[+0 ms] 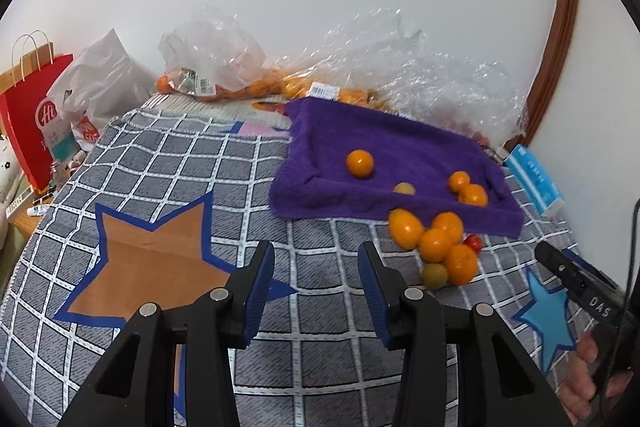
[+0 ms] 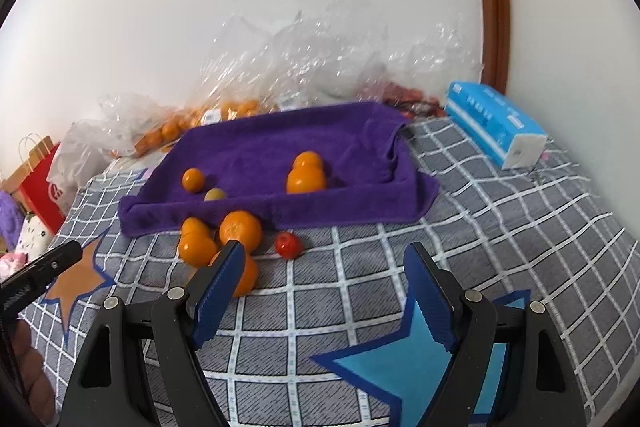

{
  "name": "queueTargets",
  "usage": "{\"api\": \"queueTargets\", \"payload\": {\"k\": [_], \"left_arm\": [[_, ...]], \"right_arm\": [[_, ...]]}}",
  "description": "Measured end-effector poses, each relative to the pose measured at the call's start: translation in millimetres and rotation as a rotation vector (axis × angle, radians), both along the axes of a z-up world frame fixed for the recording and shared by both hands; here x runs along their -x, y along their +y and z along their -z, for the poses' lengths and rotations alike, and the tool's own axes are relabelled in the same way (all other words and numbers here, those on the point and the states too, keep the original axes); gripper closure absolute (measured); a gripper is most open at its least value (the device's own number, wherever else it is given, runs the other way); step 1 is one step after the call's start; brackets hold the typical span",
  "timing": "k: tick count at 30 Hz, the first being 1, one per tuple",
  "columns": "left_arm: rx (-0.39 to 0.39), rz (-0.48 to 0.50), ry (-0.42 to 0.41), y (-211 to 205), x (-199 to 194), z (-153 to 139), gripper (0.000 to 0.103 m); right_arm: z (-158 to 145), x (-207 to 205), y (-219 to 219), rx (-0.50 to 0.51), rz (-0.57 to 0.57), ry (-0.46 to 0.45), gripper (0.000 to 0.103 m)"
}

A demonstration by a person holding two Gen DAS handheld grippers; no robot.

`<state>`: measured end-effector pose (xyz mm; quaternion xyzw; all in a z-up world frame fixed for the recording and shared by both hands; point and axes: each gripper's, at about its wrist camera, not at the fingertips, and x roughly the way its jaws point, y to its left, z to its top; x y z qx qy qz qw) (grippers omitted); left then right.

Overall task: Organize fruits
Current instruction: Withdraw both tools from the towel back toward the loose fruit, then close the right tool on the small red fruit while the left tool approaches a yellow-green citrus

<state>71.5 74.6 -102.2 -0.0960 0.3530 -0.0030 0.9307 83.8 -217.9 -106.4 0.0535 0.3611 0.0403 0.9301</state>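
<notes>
A purple towel (image 1: 400, 143) (image 2: 280, 143) lies over a tray shape on the checked cloth. On it sit small oranges (image 1: 360, 163) (image 2: 306, 177) and a pale greenish fruit (image 1: 404, 188) (image 2: 215, 193). In front of the towel lies a cluster of oranges (image 1: 436, 239) (image 2: 240, 229), a green fruit (image 1: 435, 275) and a red tomato (image 1: 474, 242) (image 2: 288, 244). My left gripper (image 1: 316, 267) is open and empty, left of the cluster. My right gripper (image 2: 324, 267) is open and empty, just in front of the cluster; its left finger covers part of one orange.
Clear plastic bags with more oranges (image 1: 224, 83) (image 2: 224, 111) lie against the wall. A blue tissue pack (image 1: 536, 183) (image 2: 496, 119) lies to the right. A red paper bag (image 1: 32, 123) stands at the left. The cloth has an orange star (image 1: 152, 259) and a blue star (image 2: 400, 363).
</notes>
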Motion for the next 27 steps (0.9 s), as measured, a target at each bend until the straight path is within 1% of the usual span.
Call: {"api": "queueTargets", "payload": {"k": [2,4,6,8,9,15,17,18,19,20,24,27], "left_arm": [[0.001,-0.004,0.013,2.8,-2.4,4.4,0.062],[0.001,-0.010,0.022,5.0,-4.8,9.2,0.062],[-0.011,-0.008,0.035,5.1,-8.2,14.6,0.062],[-0.020,-0.005,0.048,4.6,-11.7,20.3,0.062],[-0.023,-0.003,0.055,4.3,-13.2,23.6,0.062],[-0.030,-0.004,0.046,4.3,-15.4,34.5,0.062],[-0.032,0.007,0.057,3.0,-18.0,40.7,0.062],[-0.019,0.021,0.083,3.6,-21.3,44.2,0.062],[-0.002,0.033,0.099,4.7,-23.7,46.3,0.062],[0.015,0.040,0.111,6.2,-25.8,48.5,0.062],[0.037,0.042,0.127,9.3,-27.7,51.4,0.062],[0.045,0.045,0.126,8.9,-27.3,52.0,0.062]], "right_arm": [[2.1,0.0,1.1,-0.007,-0.004,0.001,0.022],[4.3,-0.5,2.4,-0.009,-0.008,0.004,0.025],[6.7,-2.1,3.8,-0.006,-0.012,0.014,0.031],[9.1,-4.2,4.9,0.001,-0.011,0.017,0.033],[10.4,-5.4,5.6,0.002,-0.014,0.018,0.037],[17.0,-13.4,7.7,-0.005,-0.024,0.031,0.043],[21.3,-17.9,11.2,0.010,-0.034,0.040,0.048],[23.4,-20.2,12.7,0.020,-0.036,0.045,0.051],[25.9,-23.1,14.5,0.030,-0.038,0.052,0.053],[29.0,-27.1,16.2,0.030,-0.044,0.063,0.058],[37.9,-40.4,21.0,0.017,-0.068,0.100,0.067],[44.1,-51.1,26.6,0.033,-0.083,0.117,0.068]]}}
